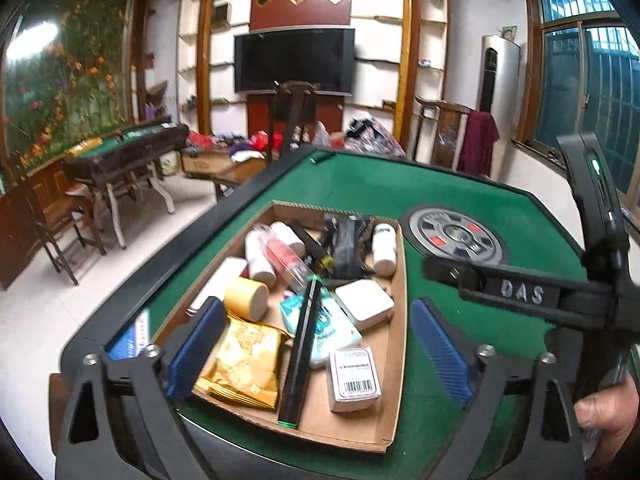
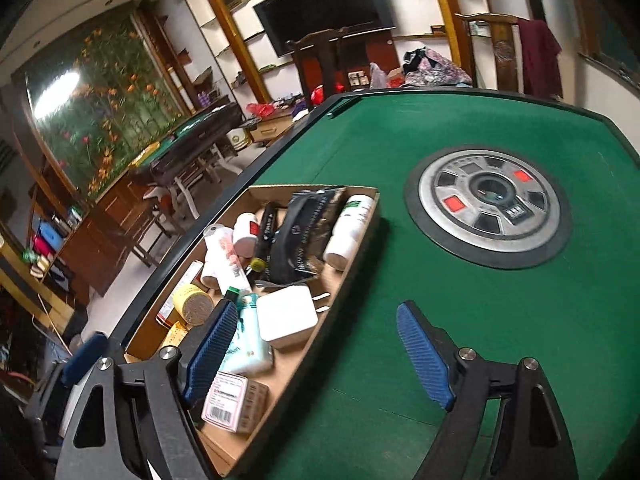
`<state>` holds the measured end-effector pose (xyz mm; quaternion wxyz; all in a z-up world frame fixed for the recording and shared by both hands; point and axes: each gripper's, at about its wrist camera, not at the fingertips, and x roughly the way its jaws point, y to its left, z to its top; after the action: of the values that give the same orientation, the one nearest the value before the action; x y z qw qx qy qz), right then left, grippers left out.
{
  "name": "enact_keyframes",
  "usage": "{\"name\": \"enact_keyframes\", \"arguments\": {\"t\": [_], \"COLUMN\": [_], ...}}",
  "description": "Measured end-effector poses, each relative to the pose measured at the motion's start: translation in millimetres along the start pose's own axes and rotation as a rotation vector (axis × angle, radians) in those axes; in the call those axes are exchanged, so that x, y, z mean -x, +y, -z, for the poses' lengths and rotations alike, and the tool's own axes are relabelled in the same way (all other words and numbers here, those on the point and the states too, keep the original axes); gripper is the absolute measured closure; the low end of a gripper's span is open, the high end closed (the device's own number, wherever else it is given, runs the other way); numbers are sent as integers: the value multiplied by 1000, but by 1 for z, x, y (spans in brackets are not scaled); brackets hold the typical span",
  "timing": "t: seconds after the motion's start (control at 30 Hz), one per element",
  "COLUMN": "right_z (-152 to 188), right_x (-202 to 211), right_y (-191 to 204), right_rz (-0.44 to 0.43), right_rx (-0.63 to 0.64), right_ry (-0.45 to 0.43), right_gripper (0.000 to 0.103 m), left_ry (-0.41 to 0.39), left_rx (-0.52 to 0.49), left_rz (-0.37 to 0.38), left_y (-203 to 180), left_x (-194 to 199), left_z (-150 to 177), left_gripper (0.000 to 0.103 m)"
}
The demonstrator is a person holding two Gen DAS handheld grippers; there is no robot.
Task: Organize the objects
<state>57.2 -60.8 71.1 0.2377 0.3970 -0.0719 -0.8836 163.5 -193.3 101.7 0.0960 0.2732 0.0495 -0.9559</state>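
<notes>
A shallow cardboard tray (image 1: 394,364) sits on the green table and holds several items: a yellow snack bag (image 1: 244,360), a long black tube (image 1: 302,352), a small barcoded box (image 1: 354,376), a white square charger (image 1: 364,304), a tissue pack (image 1: 332,332), a yellow tape roll (image 1: 246,298) and white bottles (image 1: 384,248). My left gripper (image 1: 316,352) is open and empty above the tray's near end. My right gripper (image 2: 320,352) is open and empty, its left finger over the tray (image 2: 356,264), its right over bare felt. The right gripper's body shows in the left wrist view (image 1: 520,288).
A round silver dial panel (image 2: 488,208) is set in the middle of the green felt table (image 2: 520,320). A blue-and-white pack (image 1: 130,336) lies left of the tray by the table's rim. A wooden chair (image 1: 294,116) stands at the far edge.
</notes>
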Motion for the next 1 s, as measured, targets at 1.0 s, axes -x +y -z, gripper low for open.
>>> {"name": "enact_keyframes", "arguments": {"t": [1.0], "right_z": [61], "right_x": [56], "right_y": [23], "right_rz": [228], "right_rx": [192], "right_ry": [-222], "right_gripper": [8], "left_ry": [-98], "left_rx": [63], "left_rz": [-147], "left_y": [22], "left_x": [58], "left_z": [-13], "left_gripper": [0]}}
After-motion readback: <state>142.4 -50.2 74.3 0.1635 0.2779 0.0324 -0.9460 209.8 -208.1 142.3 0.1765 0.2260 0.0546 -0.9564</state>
